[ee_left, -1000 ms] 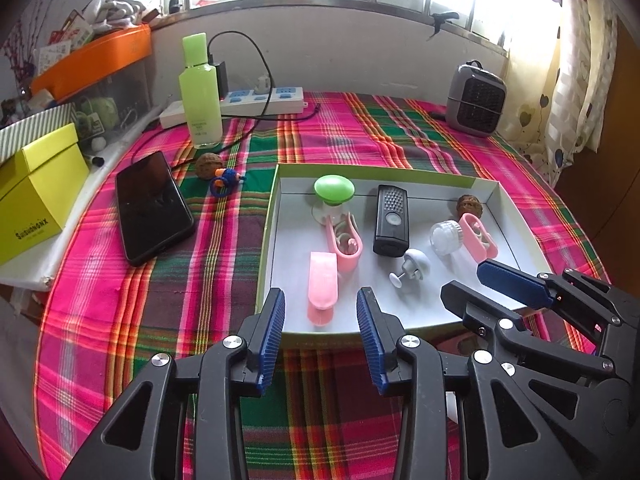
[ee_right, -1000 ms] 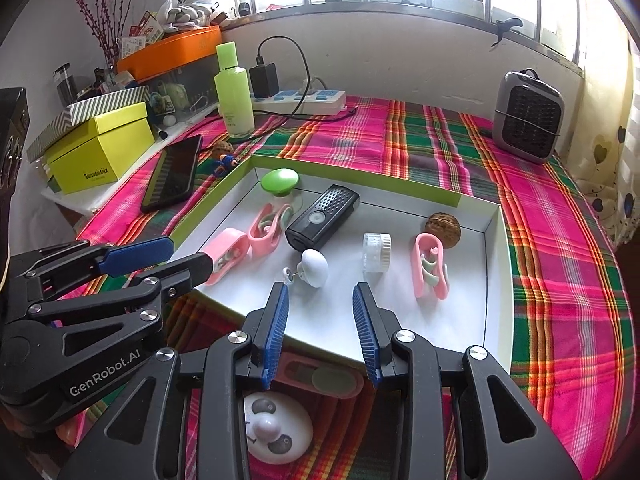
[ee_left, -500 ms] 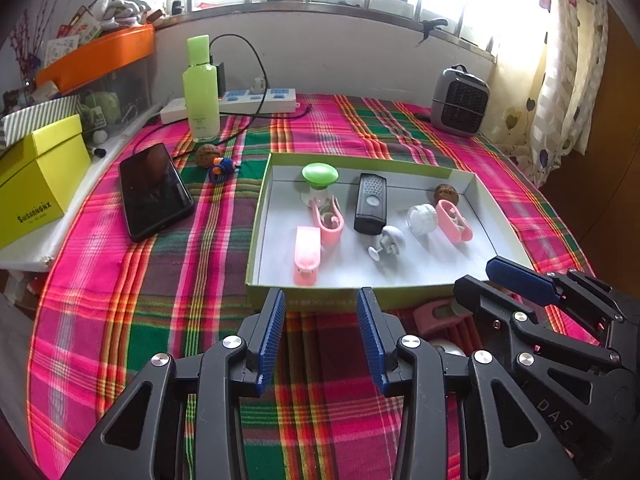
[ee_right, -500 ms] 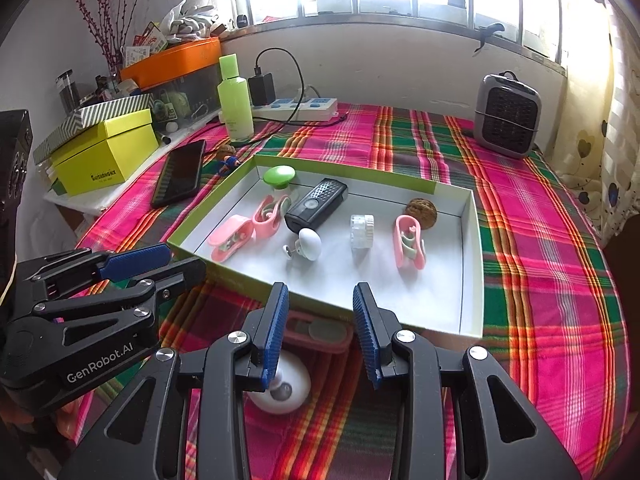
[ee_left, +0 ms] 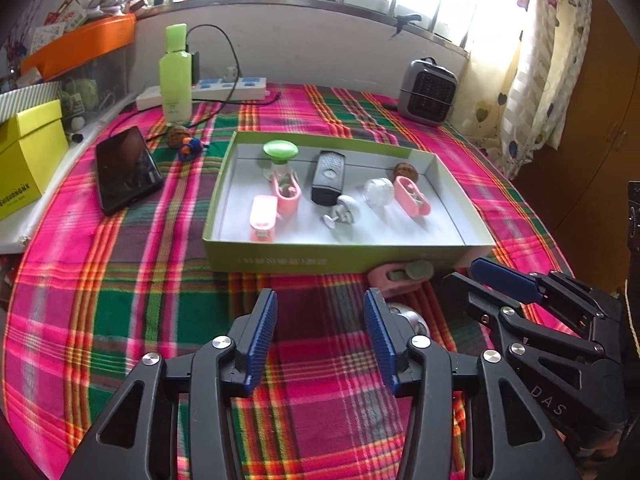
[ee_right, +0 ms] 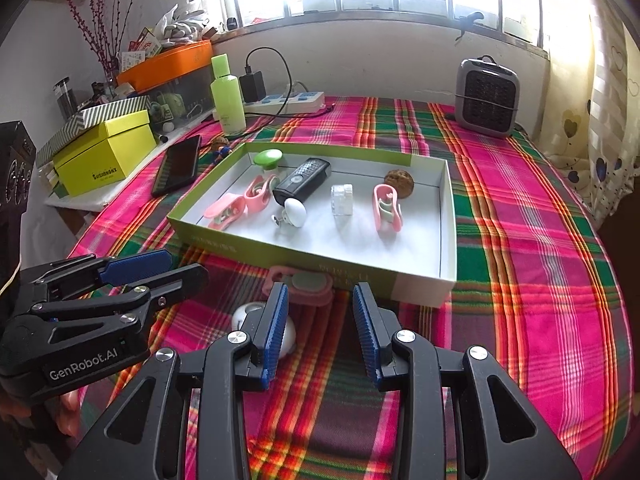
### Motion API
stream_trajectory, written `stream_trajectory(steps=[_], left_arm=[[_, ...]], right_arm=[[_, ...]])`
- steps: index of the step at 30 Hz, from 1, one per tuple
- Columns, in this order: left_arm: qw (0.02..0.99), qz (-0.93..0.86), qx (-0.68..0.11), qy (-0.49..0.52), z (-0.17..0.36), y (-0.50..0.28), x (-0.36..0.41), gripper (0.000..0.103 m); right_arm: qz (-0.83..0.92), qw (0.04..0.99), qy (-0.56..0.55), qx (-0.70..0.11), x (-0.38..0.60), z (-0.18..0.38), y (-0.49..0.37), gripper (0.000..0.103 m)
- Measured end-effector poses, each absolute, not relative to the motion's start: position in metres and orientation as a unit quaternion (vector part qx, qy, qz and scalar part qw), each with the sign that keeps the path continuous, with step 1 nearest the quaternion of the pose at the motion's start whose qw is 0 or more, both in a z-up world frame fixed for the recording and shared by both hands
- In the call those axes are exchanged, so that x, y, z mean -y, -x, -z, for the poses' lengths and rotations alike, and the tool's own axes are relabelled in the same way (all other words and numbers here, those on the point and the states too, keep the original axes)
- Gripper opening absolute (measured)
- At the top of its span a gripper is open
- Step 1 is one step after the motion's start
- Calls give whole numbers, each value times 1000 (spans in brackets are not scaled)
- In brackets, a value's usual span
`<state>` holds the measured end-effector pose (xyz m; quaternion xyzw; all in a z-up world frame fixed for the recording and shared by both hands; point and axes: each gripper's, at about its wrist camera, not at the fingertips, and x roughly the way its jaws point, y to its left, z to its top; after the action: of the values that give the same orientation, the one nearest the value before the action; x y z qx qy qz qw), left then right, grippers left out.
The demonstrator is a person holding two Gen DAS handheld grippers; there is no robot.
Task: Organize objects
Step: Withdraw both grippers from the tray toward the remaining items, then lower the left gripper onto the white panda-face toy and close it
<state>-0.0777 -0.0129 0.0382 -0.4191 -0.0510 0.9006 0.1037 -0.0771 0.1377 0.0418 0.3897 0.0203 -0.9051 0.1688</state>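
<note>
Green card forms the shallow box [ee_right: 447, 236] in the middle of the plaid tabletop [ee_right: 532, 264], and most small items are already lying on its white floor: a black remote [ee_right: 302, 180], a green-capped piece [ee_right: 267, 158], three pink clips, a clear round jar [ee_right: 342, 199], a white knob [ee_right: 295, 213] and a walnut [ee_right: 399, 179]. Two items are left outside, just against the near wall of the box: a pink clip [ee_right: 301, 285] touching the wall, and a white round ball-like object [ee_right: 262, 330] nearer still, partly hidden behind the right tongs [ee_right: 320, 330]. Both pairs of tongs are spread and nothing is pinched; the left tongs [ee_left: 320, 338] are held over bare cloth, to the left of the two stray items. The step in hand is judged to be collection of the pink clip or the white object with the right tongs. For a clean pick, the tongs should be lowered until the pads straddle the clip across its narrow width, kept clear of the box wall so that the card is not caught. The white object is judged likely to roll on the cloth; it should be closed on across its widest part, slowly. Release should be made in the bare near-right area of the box floor, apart from the items already placed. A second walnut [ee_left: 177, 136] and a small blue toy [ee_left: 190, 148] on the far left, beside the phone [ee_left: 124, 169], are noted as possibly outstanding.
</note>
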Motion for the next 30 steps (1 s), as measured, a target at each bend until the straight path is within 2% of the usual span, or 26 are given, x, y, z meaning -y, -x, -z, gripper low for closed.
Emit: stream_trajectory(steps=[8,14,16,17,18,30], left_arm=[[141,-892,56,426,-33,75,-4,52],[152,-881,62,443,-24,78,-13,52],[151,-880,63,446,-23,78,-15,52],[153,-879,65,446,-23,79,-15,52],[151,-879,64,448,-22,80,-16,52],[145,-875,65,457,-15,87,-21,52]], right_arm=[[907,157,-391,-4,-155,-41,69,35],[907,150,-393,-2,-163,-39,68,36],[907,150,-394,0,-165,-38,68,38],[907,150,-394,1,-165,-38,68,45],[907,148,-394,1,-167,-37,68,47],[905,143,-400,7,-174,-33,71,48]])
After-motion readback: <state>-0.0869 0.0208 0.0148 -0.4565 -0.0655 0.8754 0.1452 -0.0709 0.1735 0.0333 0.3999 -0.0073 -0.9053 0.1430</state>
